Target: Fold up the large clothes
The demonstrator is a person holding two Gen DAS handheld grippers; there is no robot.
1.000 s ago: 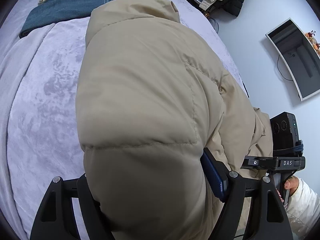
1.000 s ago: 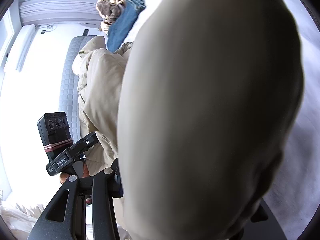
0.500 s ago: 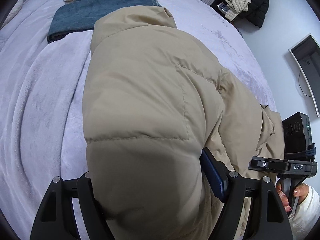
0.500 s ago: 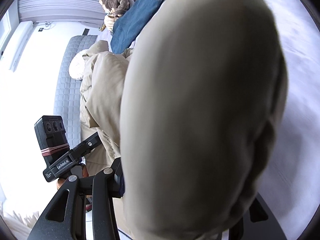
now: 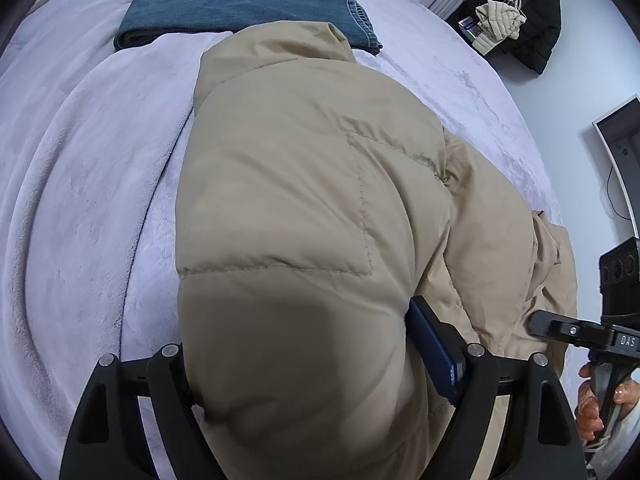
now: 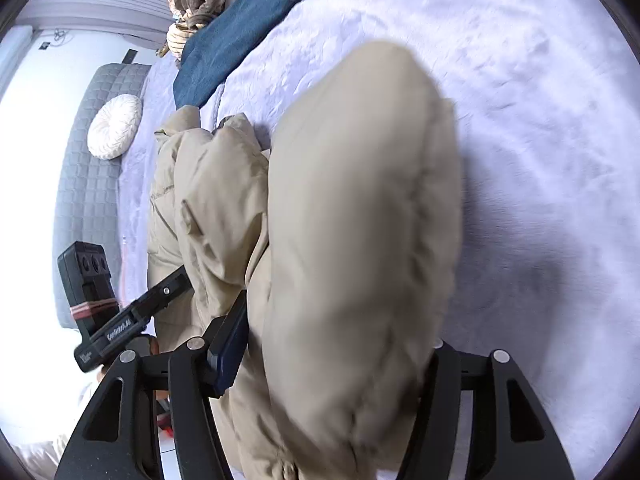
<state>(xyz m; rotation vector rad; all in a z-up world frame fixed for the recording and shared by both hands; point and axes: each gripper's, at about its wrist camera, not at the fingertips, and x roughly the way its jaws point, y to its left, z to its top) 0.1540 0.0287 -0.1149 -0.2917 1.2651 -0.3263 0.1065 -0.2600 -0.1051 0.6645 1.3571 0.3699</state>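
Lilac bedding (image 5: 80,184) is carrying a tan puffer coat (image 5: 304,184), with folded jeans (image 5: 240,4) lying beyond its far end, apart from the work. Both grippers are pinching padded coat sections: the left gripper (image 5: 304,364) and the right gripper (image 6: 336,360) are each clamping 1 bulge, probably so a whole layer travels over together. Jaw tips are hidden by fabric.

A puffy beige jacket (image 5: 304,208) bulges between the fingers of the left gripper (image 5: 316,364), which is clamped on it — the bulk lies on a lavender bed (image 5: 80,168). Folded blue jeans (image 5: 240,4) lie beyond its collar. At right, the right gripper (image 5: 580,330) — its fingertips hidden.
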